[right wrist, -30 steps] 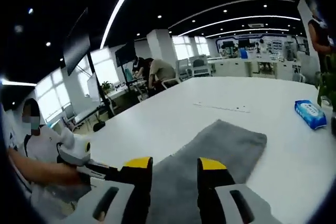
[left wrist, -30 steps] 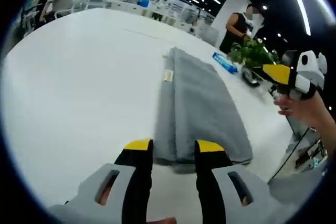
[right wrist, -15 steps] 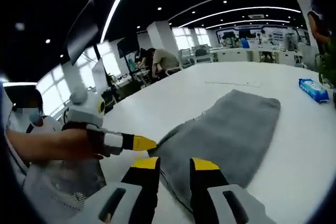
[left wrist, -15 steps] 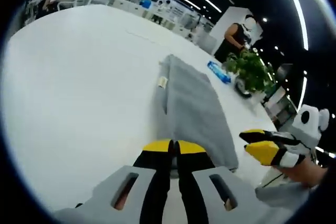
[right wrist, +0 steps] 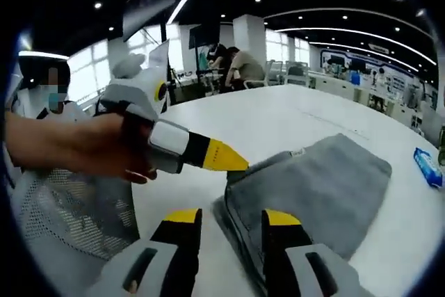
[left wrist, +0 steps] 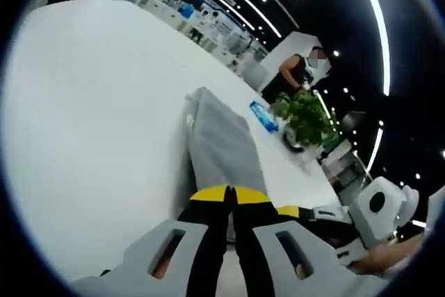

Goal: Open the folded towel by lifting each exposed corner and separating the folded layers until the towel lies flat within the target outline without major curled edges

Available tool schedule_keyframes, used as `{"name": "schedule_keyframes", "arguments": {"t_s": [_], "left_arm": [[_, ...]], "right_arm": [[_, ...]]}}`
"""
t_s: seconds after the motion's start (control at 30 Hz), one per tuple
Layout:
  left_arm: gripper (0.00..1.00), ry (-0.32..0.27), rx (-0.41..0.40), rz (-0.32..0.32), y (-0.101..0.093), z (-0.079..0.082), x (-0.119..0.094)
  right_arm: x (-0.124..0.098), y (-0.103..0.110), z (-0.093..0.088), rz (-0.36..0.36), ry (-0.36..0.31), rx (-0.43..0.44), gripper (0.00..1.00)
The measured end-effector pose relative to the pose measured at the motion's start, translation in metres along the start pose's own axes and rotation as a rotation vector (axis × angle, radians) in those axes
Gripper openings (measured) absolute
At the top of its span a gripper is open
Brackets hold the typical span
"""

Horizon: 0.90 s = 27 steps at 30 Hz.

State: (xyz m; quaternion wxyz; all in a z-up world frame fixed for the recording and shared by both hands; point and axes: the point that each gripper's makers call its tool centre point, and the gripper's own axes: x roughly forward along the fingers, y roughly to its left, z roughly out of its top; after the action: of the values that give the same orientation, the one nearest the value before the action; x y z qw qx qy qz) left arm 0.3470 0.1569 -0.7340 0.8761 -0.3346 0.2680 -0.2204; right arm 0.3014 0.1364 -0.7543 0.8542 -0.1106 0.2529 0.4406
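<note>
- White table (left wrist: 83,102) spreads wide under a dark ceiling with light strips
- Left gripper (left wrist: 230,194), jaws pressed together on the near corner of the grey towel (left wrist: 221,142)
- Right gripper (right wrist: 227,218), jaws apart at the towel's near edge
- Potted plant (left wrist: 304,117) and blue packet (left wrist: 264,116) stand beyond the towel, with a person (left wrist: 295,74) behind them

a broad white table (right wrist: 278,119) carries a folded grey towel (right wrist: 327,186); a blue packet (right wrist: 429,166) lies at three o'clock.
</note>
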Motion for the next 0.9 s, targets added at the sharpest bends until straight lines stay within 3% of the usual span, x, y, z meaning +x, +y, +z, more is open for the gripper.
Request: {"name": "schedule_keyframes", "arguments": {"t_s": [0.17,0.3,0.33,0.47,0.6,0.73,0.9], "left_arm": [[0.01,-0.014,0.012,-0.044,-0.013,0.001,-0.001],[0.01,-0.021,0.021,-0.066,-0.018,0.003,-0.002],[0.01,-0.027,0.02,-0.074,-0.019,0.005,-0.002],[0.01,-0.032,0.02,-0.091,-0.02,0.008,-0.001],[0.01,-0.031,0.022,-0.096,-0.021,0.008,0.0],[0.01,-0.033,0.009,-0.092,-0.018,0.008,-0.001],[0.0,0.008,0.011,-0.084,-0.017,0.0,0.0]], "right_arm": [[0.012,0.003,0.007,-0.02,-0.005,-0.016,0.36],[0.017,-0.007,0.009,-0.068,-0.002,-0.022,0.28],[0.018,-0.016,0.009,-0.113,0.007,-0.036,0.28],[0.02,-0.02,0.016,-0.11,-0.015,0.009,0.2],[0.014,-0.023,0.018,-0.128,-0.022,0.002,0.04],[0.004,-0.034,0.021,-0.161,-0.04,0.027,0.02],[-0.011,-0.055,0.021,-0.211,-0.05,0.058,0.02]]}}
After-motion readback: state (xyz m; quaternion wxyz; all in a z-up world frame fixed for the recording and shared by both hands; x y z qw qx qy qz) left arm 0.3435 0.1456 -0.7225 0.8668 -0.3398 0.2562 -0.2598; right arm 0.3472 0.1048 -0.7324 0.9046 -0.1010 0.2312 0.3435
